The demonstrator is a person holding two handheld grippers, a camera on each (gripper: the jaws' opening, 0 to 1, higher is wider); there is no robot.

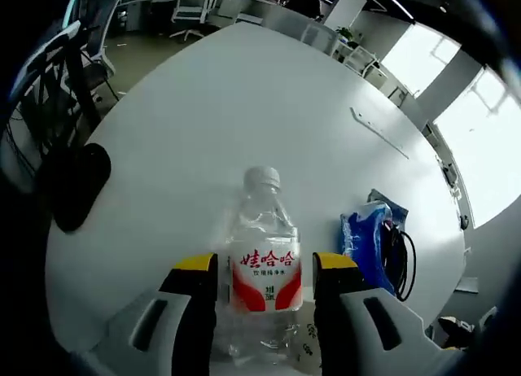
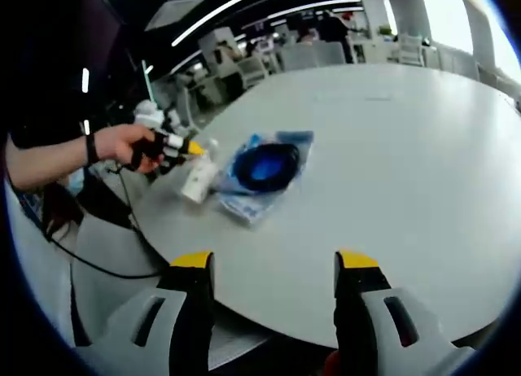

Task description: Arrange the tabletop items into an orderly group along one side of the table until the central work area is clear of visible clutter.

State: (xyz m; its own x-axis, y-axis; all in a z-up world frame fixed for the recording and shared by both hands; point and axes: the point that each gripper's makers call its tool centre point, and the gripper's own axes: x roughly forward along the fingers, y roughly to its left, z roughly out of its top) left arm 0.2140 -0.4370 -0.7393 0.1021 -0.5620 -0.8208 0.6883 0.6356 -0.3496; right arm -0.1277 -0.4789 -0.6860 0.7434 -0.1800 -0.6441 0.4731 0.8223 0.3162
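- The left gripper (image 1: 265, 278) sits low over the near edge of the white table (image 1: 244, 107), its yellow-tipped jaws rising on either side of a clear bottle (image 1: 264, 254).
- The bottle stands upright between the jaws, white cap up; the jaws lie close against its sides, but whether they press it cannot be told.
- Its red-and-white label carries red Chinese characters; the smaller print below is too fine to read.
- Right of the right jaw, near it, lies a blue bag (image 1: 370, 242) with a black cable beside it.
- Far left of the jaws, a black object (image 1: 77, 185) sits at the table edge.
- The right gripper (image 2: 275, 270) is level with the table's near rim, jaws wide apart with nothing between them.
- Ahead of its left jaw, a hand (image 2: 122, 144) with a dark wristband holds the left gripper at the bottle (image 2: 198, 177), forearm stretched in from the left.
- The blue bag (image 2: 264, 168) lies ahead between the jaws, just beside the bottle.
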